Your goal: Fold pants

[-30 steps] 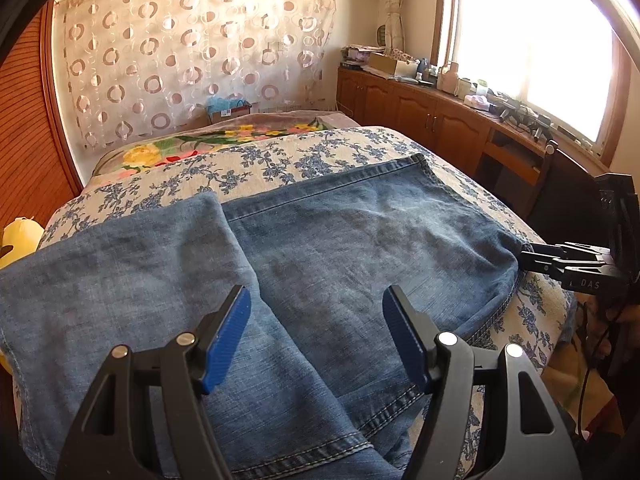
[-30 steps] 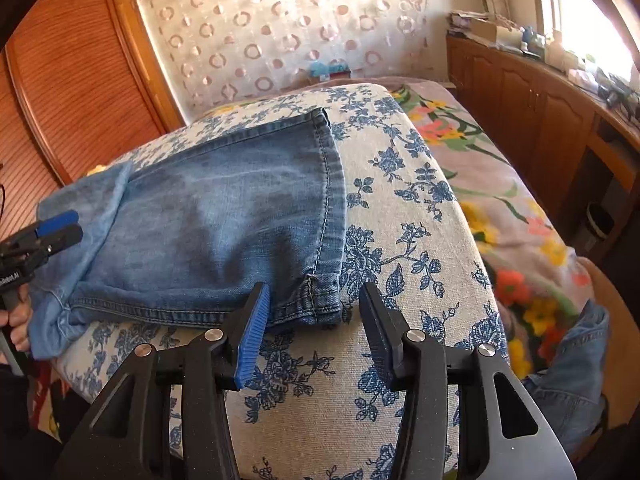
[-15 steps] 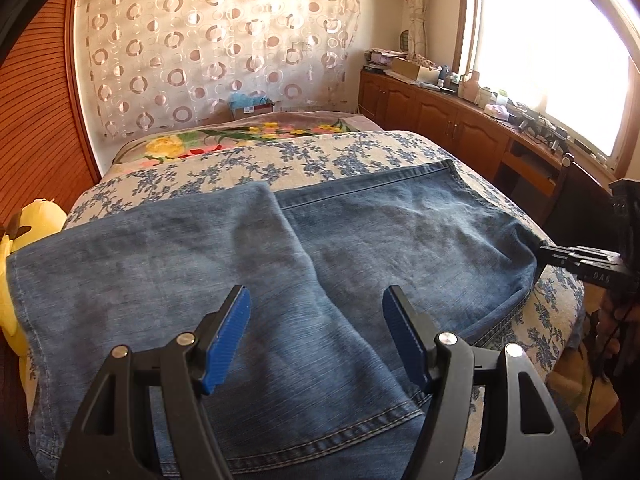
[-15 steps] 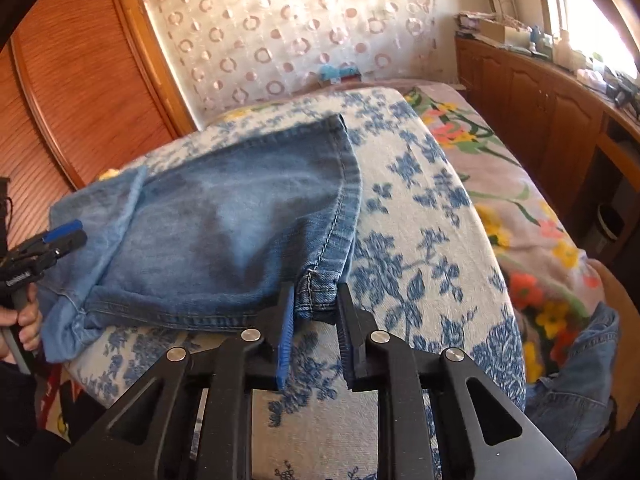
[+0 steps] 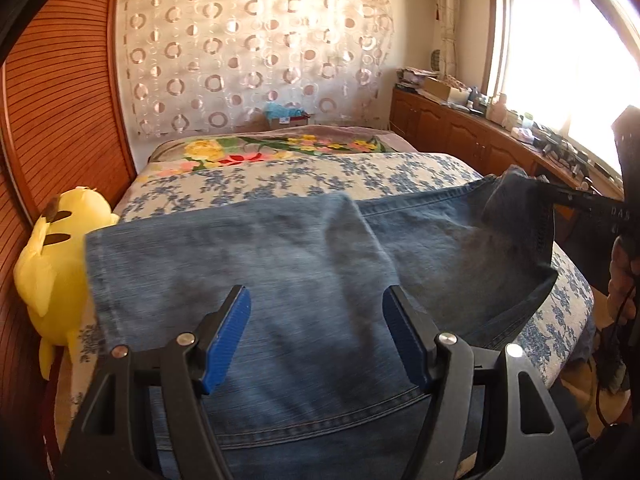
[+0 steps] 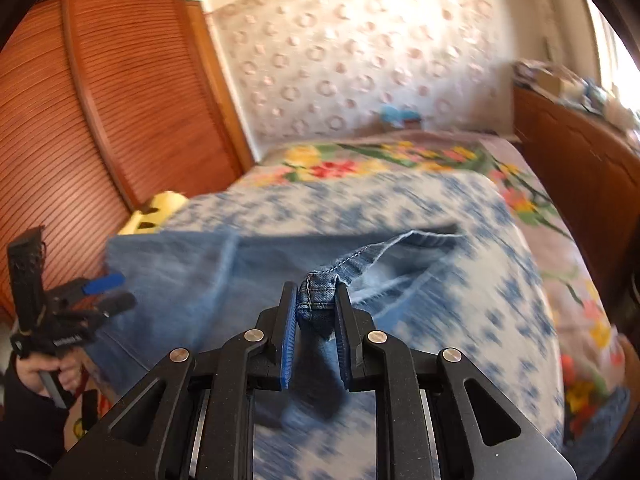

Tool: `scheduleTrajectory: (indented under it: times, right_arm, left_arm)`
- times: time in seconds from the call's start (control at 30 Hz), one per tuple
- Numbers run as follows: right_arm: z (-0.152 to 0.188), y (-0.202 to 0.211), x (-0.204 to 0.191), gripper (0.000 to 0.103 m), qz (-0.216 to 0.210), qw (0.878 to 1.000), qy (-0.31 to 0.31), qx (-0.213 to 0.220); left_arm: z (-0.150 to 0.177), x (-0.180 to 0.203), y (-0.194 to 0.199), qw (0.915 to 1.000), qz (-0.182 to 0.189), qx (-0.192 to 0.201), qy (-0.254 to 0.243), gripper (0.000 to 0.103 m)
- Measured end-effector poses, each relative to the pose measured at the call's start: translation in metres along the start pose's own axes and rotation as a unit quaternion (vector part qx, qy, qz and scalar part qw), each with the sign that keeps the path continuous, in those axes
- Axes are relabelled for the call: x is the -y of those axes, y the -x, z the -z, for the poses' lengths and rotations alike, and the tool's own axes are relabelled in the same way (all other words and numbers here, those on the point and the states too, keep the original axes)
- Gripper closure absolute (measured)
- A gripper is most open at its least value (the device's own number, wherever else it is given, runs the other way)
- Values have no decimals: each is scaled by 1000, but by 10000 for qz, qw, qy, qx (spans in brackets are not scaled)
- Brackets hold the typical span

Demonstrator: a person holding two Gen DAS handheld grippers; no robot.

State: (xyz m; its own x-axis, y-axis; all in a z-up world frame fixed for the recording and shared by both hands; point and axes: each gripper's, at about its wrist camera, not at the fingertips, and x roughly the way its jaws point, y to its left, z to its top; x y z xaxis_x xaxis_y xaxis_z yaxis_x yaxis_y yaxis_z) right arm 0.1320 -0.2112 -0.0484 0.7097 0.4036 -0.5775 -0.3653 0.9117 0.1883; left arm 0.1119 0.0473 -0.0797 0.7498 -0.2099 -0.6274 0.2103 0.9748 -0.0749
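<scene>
Now right gripper clamps the pants hem; left gripper gapes.

Right gripper went from open around the jeans hem corner to clamped on it, corner now lifted off the floral bedspread. Left gripper shifted over the denim; plush toy came into its view.
</scene>
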Motion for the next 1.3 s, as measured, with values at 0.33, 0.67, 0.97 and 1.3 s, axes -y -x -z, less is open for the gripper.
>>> scheduleTrajectory:
  times: [0.33,0.67,0.97,1.3]
  right_arm:
    - [-53,-33,-133,88,-1047,9892,970,330]
    - [-36,-62,-220,87,-1836,9695,1616,-133]
    - [-13,-63,-194,67,-1617,9724,1639,-382]
    - [17,-67,-113,67,-597,9882,1320,-498]
  left_arm:
    - [11,-66,36,9976,-544,136,404,35]
    - [23,-103,46,9934,-817,174,788,35]
    - [24,-94,36,9950,-691,110,712,35]
    - [22,-56,19,9988,-348,-68,336,35]
